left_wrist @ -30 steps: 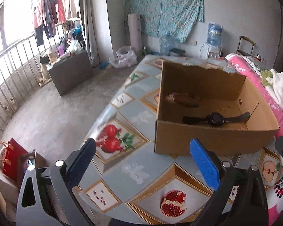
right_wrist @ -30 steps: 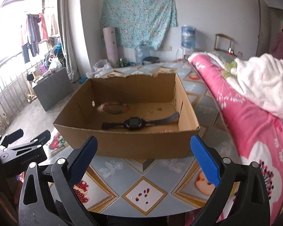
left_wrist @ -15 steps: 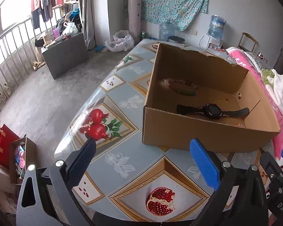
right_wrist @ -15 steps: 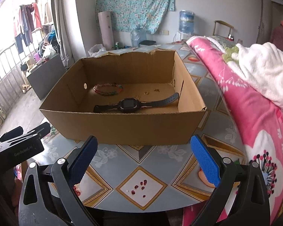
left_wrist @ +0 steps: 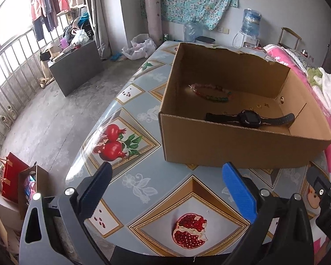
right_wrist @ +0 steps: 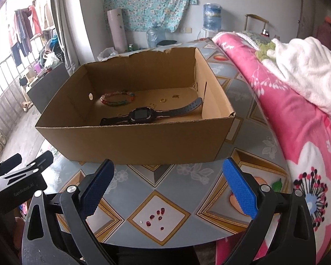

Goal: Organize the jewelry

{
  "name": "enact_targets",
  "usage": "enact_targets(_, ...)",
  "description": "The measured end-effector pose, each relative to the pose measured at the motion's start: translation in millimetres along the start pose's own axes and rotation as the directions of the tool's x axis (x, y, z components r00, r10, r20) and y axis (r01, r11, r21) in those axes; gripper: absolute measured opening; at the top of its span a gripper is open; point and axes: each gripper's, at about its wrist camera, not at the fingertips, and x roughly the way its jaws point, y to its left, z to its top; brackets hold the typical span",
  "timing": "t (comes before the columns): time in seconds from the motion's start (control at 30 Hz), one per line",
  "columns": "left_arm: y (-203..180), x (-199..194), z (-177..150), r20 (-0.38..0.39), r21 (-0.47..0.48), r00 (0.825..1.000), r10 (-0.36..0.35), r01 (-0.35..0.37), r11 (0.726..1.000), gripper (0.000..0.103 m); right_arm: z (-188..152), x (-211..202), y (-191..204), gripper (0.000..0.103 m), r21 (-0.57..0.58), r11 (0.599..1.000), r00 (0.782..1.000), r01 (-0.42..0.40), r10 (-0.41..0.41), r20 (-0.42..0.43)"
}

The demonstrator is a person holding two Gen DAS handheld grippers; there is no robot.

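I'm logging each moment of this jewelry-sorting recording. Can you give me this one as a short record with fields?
container: open cardboard box on the patterned table
in box, near front wall: black watch, strap laid flat
in box, further back: beaded bracelet
in box, small items: ring and other bits too small to identify
left gripper: open, empty, short of the box
right gripper: open, empty, short of the box
beside table: pink blanket
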Motion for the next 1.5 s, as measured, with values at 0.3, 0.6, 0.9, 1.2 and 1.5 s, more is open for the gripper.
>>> enact_targets(0.3,-3.3,1.4,-0.8,-0.009,0.013,1.0,-0.009,0.009,1.0,0.098,-0.6,0.9,-2.1,0.095,0.001,1.0,1.0,-0.001,0.001,-0.005)
enact_targets(0.6,-4.7,3.9,-1.1,-0.019,0.015,1.0,-0.017,0.017,1.0,0.098,-1.0,1.8,-2.3,0.095,-0.003,1.0,1.0,0.001,-0.001,-0.01)
enact_targets(0.9,-4.2,4.9,-1.5,-0.031,0.016,0.999,-0.031,0.032,0.999,0.098,-1.2,2.3,-3.0,0.095,-0.005,1.0,1.0,0.004,-0.004,-0.013)
enact_targets(1.2,-4.4,4.6,-1.5,-0.031,0.018,0.999,-0.034,0.034,0.999,0.098,-0.7,1.0,-4.1,0.095,-0.006,1.0,1.0,0.007,-0.007,-0.011)
enact_targets(1.5,-5.0,4.2,-1.8,-0.033,0.018,0.999,-0.034,0.035,0.999,0.098,-0.9,1.1,-3.8,0.095,-0.007,1.0,1.0,0.007,-0.007,-0.011)
